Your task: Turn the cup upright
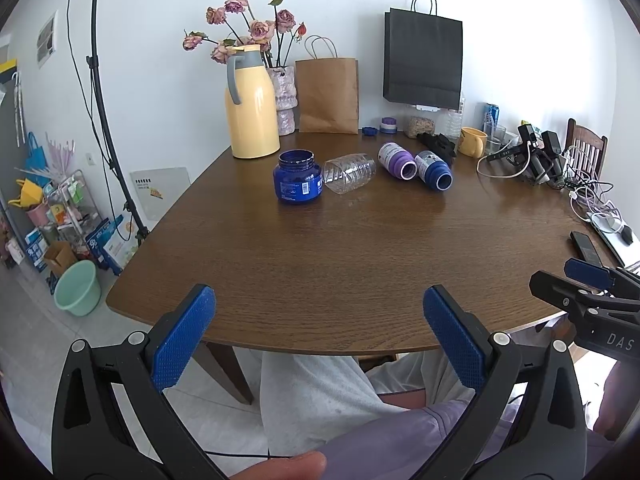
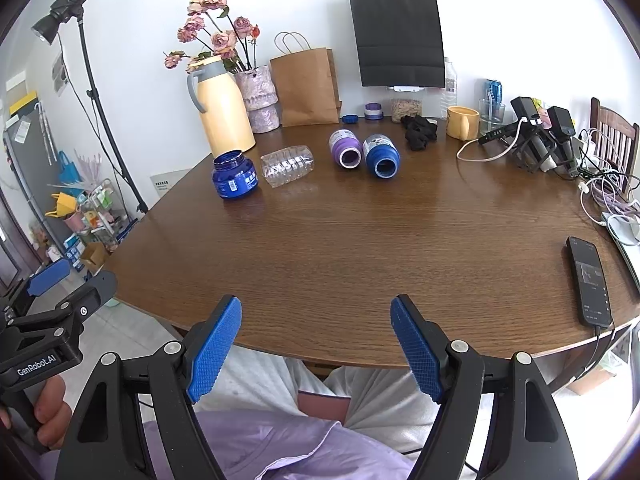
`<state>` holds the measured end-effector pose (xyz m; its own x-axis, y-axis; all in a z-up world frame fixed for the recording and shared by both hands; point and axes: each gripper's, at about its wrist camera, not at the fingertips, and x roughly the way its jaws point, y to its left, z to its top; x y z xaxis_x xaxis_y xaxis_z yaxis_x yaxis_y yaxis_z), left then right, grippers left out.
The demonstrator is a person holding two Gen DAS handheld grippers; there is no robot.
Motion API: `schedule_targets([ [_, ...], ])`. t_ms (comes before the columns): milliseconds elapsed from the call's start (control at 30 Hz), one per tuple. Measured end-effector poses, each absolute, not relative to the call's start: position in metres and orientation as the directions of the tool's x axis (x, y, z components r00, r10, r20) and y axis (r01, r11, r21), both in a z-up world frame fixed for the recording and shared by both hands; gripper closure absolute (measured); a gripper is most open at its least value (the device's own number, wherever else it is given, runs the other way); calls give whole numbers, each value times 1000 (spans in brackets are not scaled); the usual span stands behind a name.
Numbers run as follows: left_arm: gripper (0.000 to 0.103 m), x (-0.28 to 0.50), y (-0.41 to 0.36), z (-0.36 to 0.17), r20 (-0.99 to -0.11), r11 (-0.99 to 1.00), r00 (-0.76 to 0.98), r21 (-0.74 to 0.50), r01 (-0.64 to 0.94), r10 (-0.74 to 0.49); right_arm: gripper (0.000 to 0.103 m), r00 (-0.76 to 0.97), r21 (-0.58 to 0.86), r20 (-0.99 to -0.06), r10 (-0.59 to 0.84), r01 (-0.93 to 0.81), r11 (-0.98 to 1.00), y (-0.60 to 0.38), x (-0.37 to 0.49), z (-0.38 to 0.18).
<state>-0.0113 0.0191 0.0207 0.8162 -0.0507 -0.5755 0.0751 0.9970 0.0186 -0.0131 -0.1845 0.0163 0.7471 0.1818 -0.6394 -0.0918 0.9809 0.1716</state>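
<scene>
Three tipped cups (image 2: 346,148) (one seemingly clear), one upright jar (image 2: 234,176)

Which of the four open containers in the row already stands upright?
The dark blue jar, leftmost, beside the yellow thermos. Its mouth faces up; the others lie sideways.

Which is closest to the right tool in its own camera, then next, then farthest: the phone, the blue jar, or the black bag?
From the right tool:
1. Phone, on the table's right side, near the front edge.
2. Blue jar, upright on the left, mid-table.
3. Black bag, up on the back wall.
</scene>
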Motion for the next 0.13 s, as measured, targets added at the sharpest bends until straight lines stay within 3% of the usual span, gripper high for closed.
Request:
schedule_targets([
  [133,0,-11,18,20,-576,997,816,15,78,-55,22,746,173,-640,183,-92,981,-185,-13,17],
])
